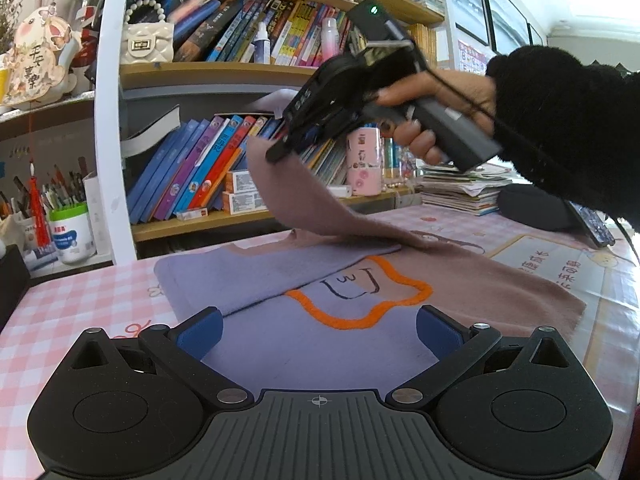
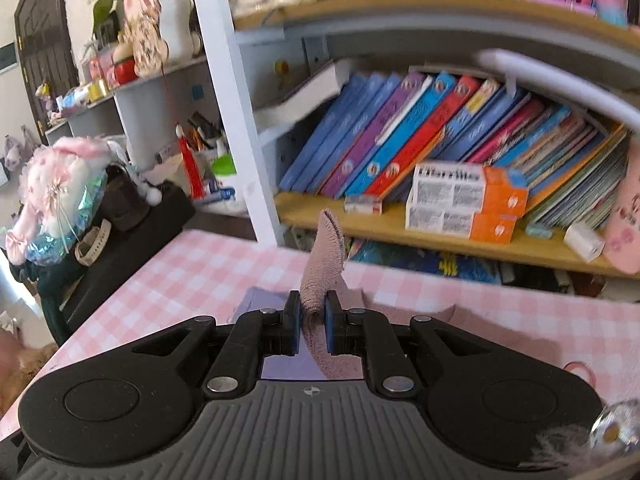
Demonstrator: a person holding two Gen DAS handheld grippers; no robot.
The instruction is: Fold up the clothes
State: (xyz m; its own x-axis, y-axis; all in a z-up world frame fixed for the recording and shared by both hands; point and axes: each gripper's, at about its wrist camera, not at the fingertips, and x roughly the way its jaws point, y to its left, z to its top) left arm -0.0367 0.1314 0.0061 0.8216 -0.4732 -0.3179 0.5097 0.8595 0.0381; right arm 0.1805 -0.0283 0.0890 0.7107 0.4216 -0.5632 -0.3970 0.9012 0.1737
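Observation:
A knitted sweater [image 1: 304, 344], lilac with mauve-pink sleeves and an orange outline on its chest, lies on the pink checked tablecloth [image 1: 80, 304]. Its left part is folded over the body. My right gripper [image 1: 276, 152], in a hand with a black sleeve, is shut on the end of the mauve sleeve [image 1: 280, 196] and holds it up above the sweater. In the right wrist view that sleeve's ribbed cuff [image 2: 326, 256] sticks up between the blue pads of my right gripper [image 2: 313, 316]. My left gripper [image 1: 318, 332] hangs open over the sweater's lower edge, holding nothing.
A bookshelf [image 1: 224, 72] full of books stands right behind the table. A pen pot and a white tub [image 1: 72, 236] sit at the left. A stack of papers [image 1: 460, 196] and a black object lie at the back right. A black box with a plush toy [image 2: 60, 196] stands beside the table's left edge.

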